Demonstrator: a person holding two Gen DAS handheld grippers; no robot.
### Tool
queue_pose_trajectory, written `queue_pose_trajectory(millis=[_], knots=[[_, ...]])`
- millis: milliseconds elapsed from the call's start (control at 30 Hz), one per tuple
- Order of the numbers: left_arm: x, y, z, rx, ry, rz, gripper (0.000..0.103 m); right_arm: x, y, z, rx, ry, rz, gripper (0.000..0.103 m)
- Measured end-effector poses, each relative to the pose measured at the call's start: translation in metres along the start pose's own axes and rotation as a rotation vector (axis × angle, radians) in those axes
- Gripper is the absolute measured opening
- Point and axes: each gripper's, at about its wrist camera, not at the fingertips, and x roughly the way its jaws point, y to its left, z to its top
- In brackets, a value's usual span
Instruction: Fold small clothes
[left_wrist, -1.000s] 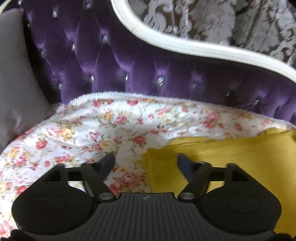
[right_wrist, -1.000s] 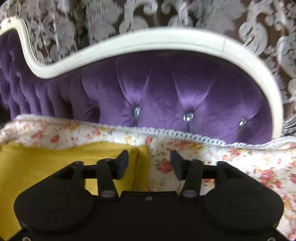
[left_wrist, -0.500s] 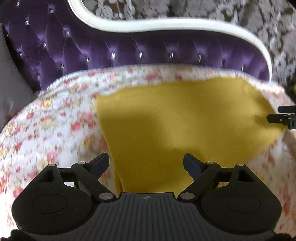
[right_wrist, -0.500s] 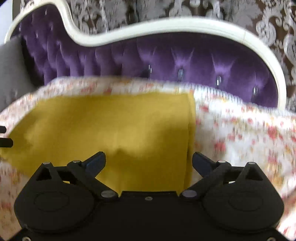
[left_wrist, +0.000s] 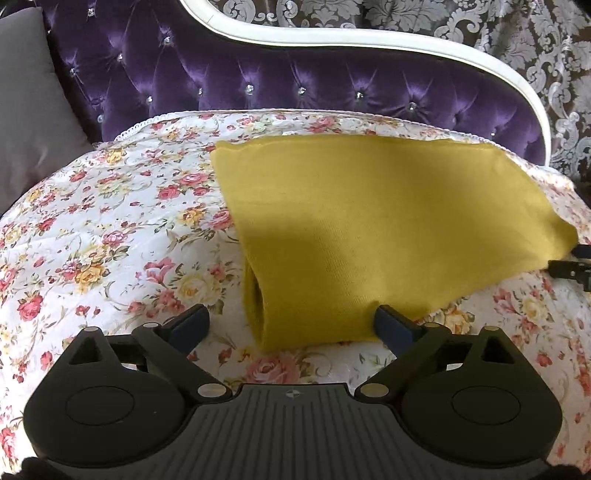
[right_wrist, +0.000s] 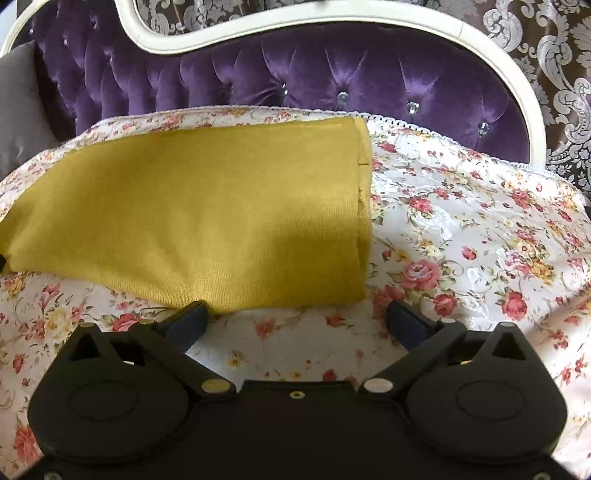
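Note:
A mustard-yellow cloth (left_wrist: 369, 221) lies folded flat on the flowered cover (left_wrist: 110, 221), its doubled edge open at the near left corner. My left gripper (left_wrist: 290, 319) hovers at that near edge. Its jaws are opening, with the cloth's corner between the fingers but no pad pressing on it. In the right wrist view the same cloth (right_wrist: 203, 214) fills the left half. My right gripper (right_wrist: 298, 313) stands open just short of the cloth's near right corner, over the flowered cover (right_wrist: 480, 240). The right gripper's tip (left_wrist: 570, 267) shows at the left view's right margin.
A purple tufted backrest (left_wrist: 295, 74) with a white curved frame (right_wrist: 369, 26) runs behind the seat. A grey cushion (left_wrist: 29, 110) leans at the far left. Patterned wallpaper lies beyond. Bare flowered cover surrounds the cloth on both sides.
Both grippers have drawn back from the cloth's far edge toward its near edge and spread their jaws wide. The yellow cloth now lies released and folded over.

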Motion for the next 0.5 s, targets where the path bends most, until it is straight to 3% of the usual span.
queue_pose_trajectory(millis=[367, 500], knots=[[-0.003, -0.002, -0.005, -0.009, -0.007, 0.011, 0.101, -0.005, 0.003, -0.006, 0.015, -0.002, -0.023, 0.103], [-0.004, -0.001, -0.007, -0.012, -0.014, 0.011, 0.102, -0.012, 0.004, 0.000, 0.006, 0.039, -0.043, 0.100]])
